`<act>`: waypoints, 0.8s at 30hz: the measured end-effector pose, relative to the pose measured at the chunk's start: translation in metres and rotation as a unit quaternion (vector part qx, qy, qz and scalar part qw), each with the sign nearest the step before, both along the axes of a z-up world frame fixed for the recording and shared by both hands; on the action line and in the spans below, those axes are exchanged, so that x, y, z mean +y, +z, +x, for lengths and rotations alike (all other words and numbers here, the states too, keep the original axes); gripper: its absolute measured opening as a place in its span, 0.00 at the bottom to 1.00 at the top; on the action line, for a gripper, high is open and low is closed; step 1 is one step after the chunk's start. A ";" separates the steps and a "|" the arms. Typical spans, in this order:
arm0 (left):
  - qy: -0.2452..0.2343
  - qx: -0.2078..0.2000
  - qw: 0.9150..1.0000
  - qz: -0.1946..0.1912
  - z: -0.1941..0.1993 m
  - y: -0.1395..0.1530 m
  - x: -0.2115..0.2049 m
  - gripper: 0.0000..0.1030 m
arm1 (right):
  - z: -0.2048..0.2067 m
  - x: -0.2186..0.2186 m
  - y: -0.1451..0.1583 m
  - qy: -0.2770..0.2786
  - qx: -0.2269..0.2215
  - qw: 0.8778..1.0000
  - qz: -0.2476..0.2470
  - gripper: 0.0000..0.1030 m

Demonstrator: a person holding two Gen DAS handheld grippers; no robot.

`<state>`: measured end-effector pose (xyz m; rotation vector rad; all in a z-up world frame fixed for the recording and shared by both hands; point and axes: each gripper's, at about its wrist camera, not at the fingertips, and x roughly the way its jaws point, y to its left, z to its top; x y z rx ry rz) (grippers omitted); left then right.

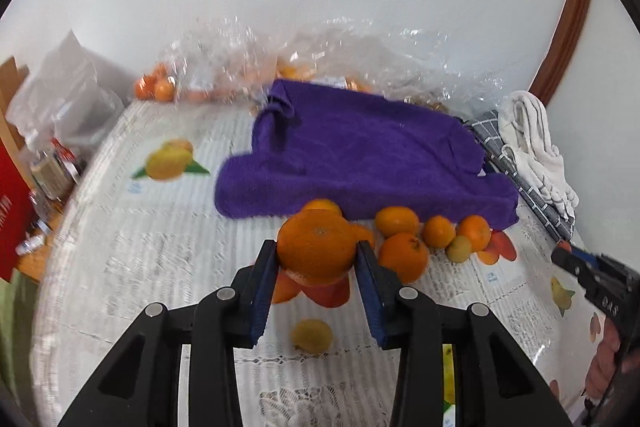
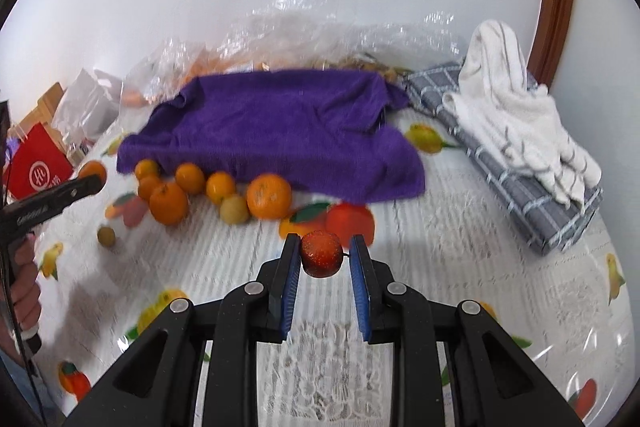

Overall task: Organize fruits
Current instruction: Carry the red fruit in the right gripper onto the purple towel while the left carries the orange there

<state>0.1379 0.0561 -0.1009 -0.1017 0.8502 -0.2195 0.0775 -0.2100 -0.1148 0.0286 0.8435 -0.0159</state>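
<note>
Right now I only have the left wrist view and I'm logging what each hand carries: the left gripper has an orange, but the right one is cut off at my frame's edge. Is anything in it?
Observer: Yes. The right gripper is shut on a small red fruit, dark and speckled, pinched between the blue pads.
Operator: Is it lifted, or resting on the tablecloth?
Observer: In the right wrist view it looks clear of the tablecloth, though I can't be sure from that angle.
Operator: Any loose fruit left near it?
Observer: A row of oranges lies along the front edge of the purple towel, up and left of the red fruit.
</note>
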 end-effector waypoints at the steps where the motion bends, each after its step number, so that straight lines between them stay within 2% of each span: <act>1: 0.000 -0.003 1.000 0.002 0.000 0.006 0.000 0.36 | 0.003 0.000 0.004 0.000 -0.003 1.000 0.000 0.24; 9: 0.003 -0.027 1.000 -0.003 0.021 0.061 -0.009 0.36 | 0.052 0.010 0.042 0.005 -0.021 1.000 0.022 0.24; 13: 0.006 -0.038 0.999 0.008 0.037 0.078 -0.016 0.36 | 0.078 0.016 0.057 0.012 -0.033 0.999 0.025 0.24; 20: 0.004 -0.044 0.999 0.014 0.082 0.093 -0.028 0.36 | 0.133 0.018 0.065 0.013 -0.036 0.999 0.022 0.24; 24: 0.009 -0.036 0.999 -0.006 0.115 0.091 -0.029 0.36 | 0.165 0.016 0.062 0.014 -0.031 0.999 0.019 0.24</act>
